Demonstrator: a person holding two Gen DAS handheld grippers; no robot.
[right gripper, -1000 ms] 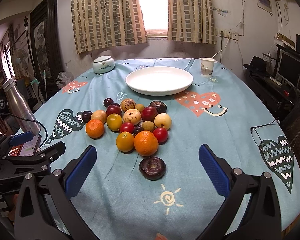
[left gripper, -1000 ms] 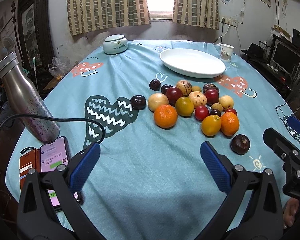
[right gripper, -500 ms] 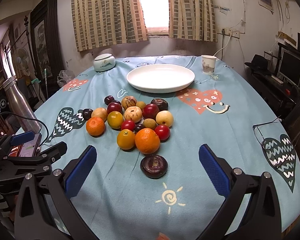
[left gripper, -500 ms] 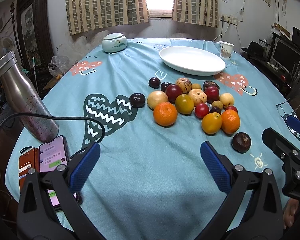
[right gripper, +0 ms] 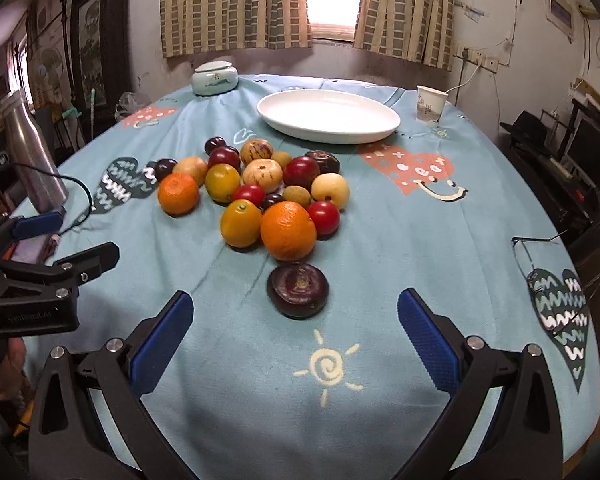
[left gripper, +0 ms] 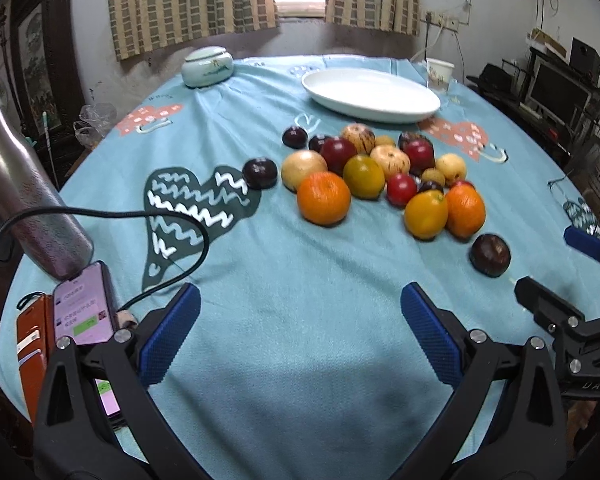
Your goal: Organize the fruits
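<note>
Fruits [right gripper: 260, 188] sit in a tight cluster near the middle of a round table covered by a blue patterned tablecloth [right gripper: 379, 240]: oranges, red and dark plums, pale speckled fruit. One dark purple fruit [right gripper: 297, 289] lies apart, nearer the front edge, just ahead of the right gripper [right gripper: 294, 334], whose blue-padded jaws are spread wide and empty. The left gripper [left gripper: 300, 330] is likewise spread apart, holding nothing, above bare cloth. A white plate [right gripper: 327, 116] rests empty toward the far edge. A metal bottle [left gripper: 24, 196] and a phone [left gripper: 82, 306] are at the left edge.
</note>
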